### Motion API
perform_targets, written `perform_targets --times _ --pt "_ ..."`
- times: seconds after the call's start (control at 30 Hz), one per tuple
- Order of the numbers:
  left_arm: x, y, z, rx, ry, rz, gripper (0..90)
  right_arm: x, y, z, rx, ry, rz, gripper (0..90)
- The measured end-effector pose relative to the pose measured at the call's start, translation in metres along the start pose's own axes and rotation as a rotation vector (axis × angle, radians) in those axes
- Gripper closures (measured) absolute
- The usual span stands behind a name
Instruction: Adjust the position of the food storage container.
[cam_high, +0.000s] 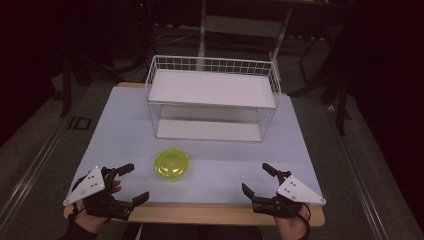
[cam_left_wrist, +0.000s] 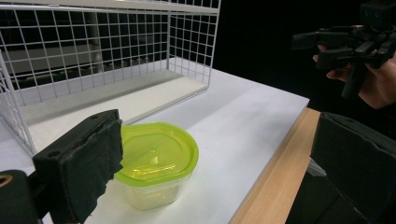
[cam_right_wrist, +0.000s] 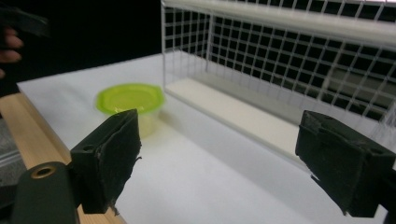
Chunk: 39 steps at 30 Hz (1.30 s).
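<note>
A white wire rack (cam_high: 212, 97) is seen at the far middle of the tabletop (cam_high: 115, 130), with a green-lidded container (cam_high: 171, 163) set before it.

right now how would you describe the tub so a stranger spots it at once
Find the white wire rack at the back of the table. On the table just in front of it stands a small clear tub. Its lime-green lid is the one bright colour there.

dark lab, lone table (cam_high: 125, 130), floor rails (cam_high: 35, 160)
</note>
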<state>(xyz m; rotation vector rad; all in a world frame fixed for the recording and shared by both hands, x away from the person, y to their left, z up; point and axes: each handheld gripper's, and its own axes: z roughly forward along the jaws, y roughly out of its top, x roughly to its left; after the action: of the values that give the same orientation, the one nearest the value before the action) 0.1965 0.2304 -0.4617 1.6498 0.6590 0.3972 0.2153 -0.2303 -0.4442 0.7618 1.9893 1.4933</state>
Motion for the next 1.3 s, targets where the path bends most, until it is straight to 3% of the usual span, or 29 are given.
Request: perform_targets --times 0.1,0.17,0.27,0.37,0.4,0.43,0.53,0.77,0.87,0.93,0.97,1.0,1.03,1.23,1.3 --pt "-0.002 0.000 0.001 0.014 0.005 0.018 3.1 0.002 0.002 -0.002 -0.030 0.015 -0.030 14.2" --pt "-0.003 0.000 0.002 0.015 -0.001 0.020 3.1 0.004 0.003 -0.002 -0.019 0.009 -0.048 14.2" --pt "-0.004 0.003 0.004 0.020 -0.057 0.002 3.1 0.006 0.003 -0.001 -0.001 0.008 -0.057 14.2" --pt "-0.004 0.004 0.004 0.019 -0.061 -0.005 3.5 0.006 0.003 0.000 0.011 0.011 -0.053 14.2" --pt "-0.002 0.011 0.001 -0.013 -0.104 -0.085 3.6 0.006 0.002 0.002 0.028 0.014 -0.048 14.3" --pt "0.000 0.014 0.001 -0.012 -0.102 -0.102 3.6 0.006 0.002 0.002 0.032 0.014 -0.048 14.3" --pt "0.005 0.022 -0.002 -0.003 -0.095 -0.082 4.0 0.007 0.003 0.003 0.029 0.018 -0.046 14.3" --pt "0.021 0.028 -0.004 0.024 -0.051 -0.094 10.7 0.006 0.003 0.007 0.027 0.035 -0.040 14.3" --pt "0.031 0.027 0.001 0.102 0.000 -0.074 17.8 0.008 0.004 0.008 0.032 0.038 -0.043 14.2" --pt "0.033 0.026 0.002 0.115 0.017 -0.071 33.2 0.008 0.004 0.008 0.029 0.040 -0.045 14.3" --pt "0.033 0.026 0.002 0.115 0.017 -0.071 33.2 0.009 0.004 0.007 0.027 0.038 -0.047 14.3" --pt "0.040 0.022 0.008 0.162 0.029 -0.071 45.9 0.009 0.005 0.007 0.020 0.043 -0.050 14.2" --pt "0.041 0.021 0.011 0.175 0.039 -0.070 53.0 0.009 0.005 0.007 0.017 0.043 -0.052 14.2" --pt "0.057 0.007 0.030 0.321 0.127 -0.106 77.6 0.011 0.005 0.008 0.021 0.058 -0.052 14.3" --pt "0.061 0.002 0.037 0.377 0.167 -0.092 84.0 0.011 0.005 0.008 0.021 0.062 -0.054 14.2"
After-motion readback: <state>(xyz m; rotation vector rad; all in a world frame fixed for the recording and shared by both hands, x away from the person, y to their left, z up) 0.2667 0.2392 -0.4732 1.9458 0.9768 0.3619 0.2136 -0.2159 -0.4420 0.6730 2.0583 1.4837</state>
